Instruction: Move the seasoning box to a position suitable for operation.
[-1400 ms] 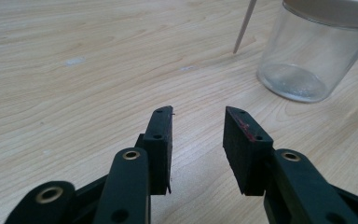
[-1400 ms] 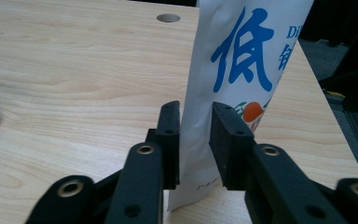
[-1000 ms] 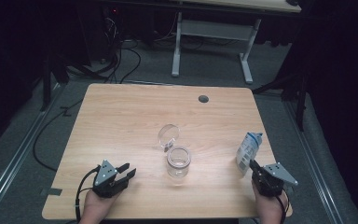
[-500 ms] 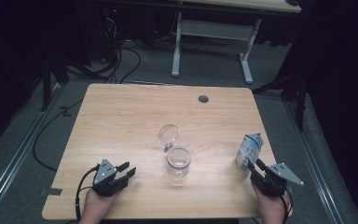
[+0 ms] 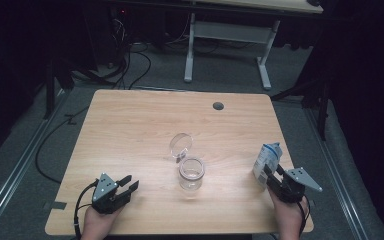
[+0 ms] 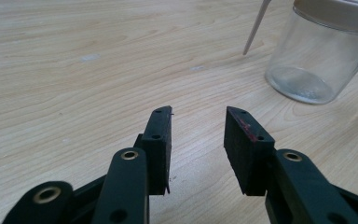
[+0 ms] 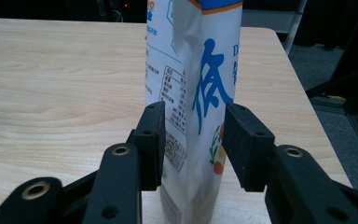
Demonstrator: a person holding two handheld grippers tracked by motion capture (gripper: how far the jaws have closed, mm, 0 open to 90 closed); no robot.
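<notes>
My right claw (image 7: 193, 135) has just been closing on the upright snack pouch (image 7: 193, 84) at the tabletop's (image 5: 130, 125) right edge; whether its pads press yet, I cannot tell. My left claw (image 6: 198, 135) stands open, empty, near the glass jar (image 6: 317, 56). A crooked squeeze could crumple or topple the pouch.

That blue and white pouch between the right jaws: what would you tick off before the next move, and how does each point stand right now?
1. Pouch upright on the table: ok.
2. Pouch between the jaws of the right gripper: ok; the jaws have just been closing on it.
3. Firm grip on the pouch: cannot tell; the pads sit close at both sides, but contact is not clear.
4. Jar open to take a pour: ok; its lid stands propped just behind it.
5. Left gripper free: ok; jaws open, nothing between them.
6. Pouch top opened: cannot tell.
</notes>
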